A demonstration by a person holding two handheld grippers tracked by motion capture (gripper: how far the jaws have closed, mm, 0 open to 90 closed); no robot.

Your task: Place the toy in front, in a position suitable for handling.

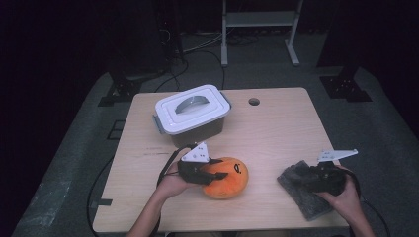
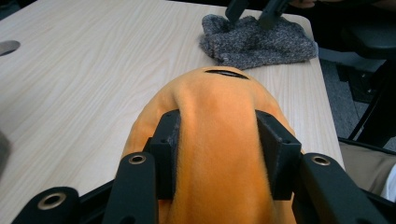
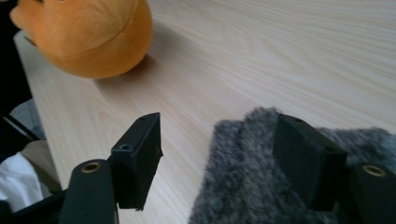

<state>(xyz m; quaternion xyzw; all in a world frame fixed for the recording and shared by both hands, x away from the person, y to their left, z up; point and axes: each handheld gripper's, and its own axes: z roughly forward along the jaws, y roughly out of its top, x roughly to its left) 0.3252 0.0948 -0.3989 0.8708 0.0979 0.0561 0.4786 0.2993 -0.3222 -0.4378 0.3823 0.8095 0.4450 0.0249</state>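
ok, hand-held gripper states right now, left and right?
Left hand-held gripper: shut on the orange plush toy.
Right hand-held gripper: open, over the edge of the grey cloth.

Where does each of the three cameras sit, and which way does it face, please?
High view: above the person's side of the table, looking forward and down; both forearms, left gripper and right gripper show.
Left gripper view: rides the left gripper, looking along its jaws clamped on the orange plush toy.
Right gripper view: rides the right gripper, jaws apart over the grey cloth.
Shared: both gripper views show toy and cloth.
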